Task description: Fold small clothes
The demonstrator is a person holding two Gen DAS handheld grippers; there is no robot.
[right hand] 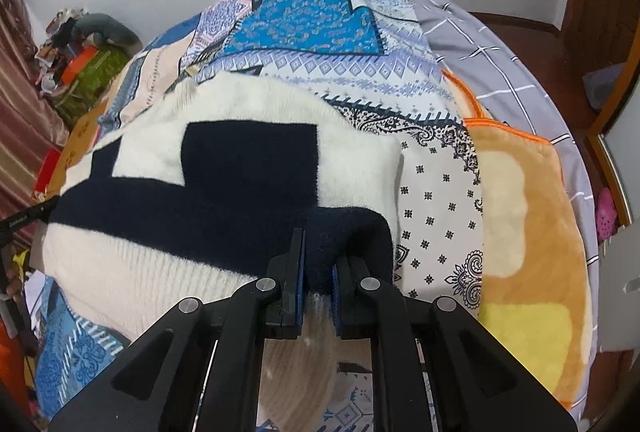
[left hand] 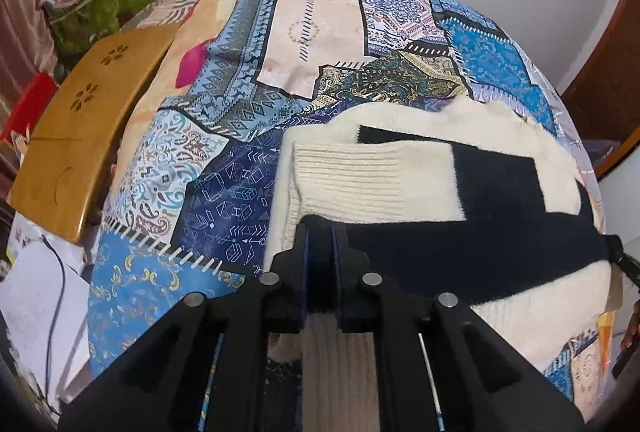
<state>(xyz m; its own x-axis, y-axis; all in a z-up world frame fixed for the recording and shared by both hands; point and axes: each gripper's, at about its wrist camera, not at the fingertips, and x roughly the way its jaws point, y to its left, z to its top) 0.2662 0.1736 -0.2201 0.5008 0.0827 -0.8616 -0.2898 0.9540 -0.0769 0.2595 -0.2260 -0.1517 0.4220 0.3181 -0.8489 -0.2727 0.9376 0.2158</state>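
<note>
The cream and navy sweater [left hand: 440, 167] lay on the bed [left hand: 224, 191]. Each hand-held gripper, left [left hand: 320, 244] and right [right hand: 318, 264], was clamped on its hem. A loose pinch might have dropped the fold crooked.

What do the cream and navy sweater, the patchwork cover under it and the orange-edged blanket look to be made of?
Sweater: soft fuzzy knit, likely wool or acrylic; ribbed hem and hairy nap show.
Patchwork cover: thin, smooth printed woven cloth, probably cotton or polyester; flat, slightly shiny.
Orange-edged blanket: plush fleece, likely; thick velvety pile with a stitched border.
</note>
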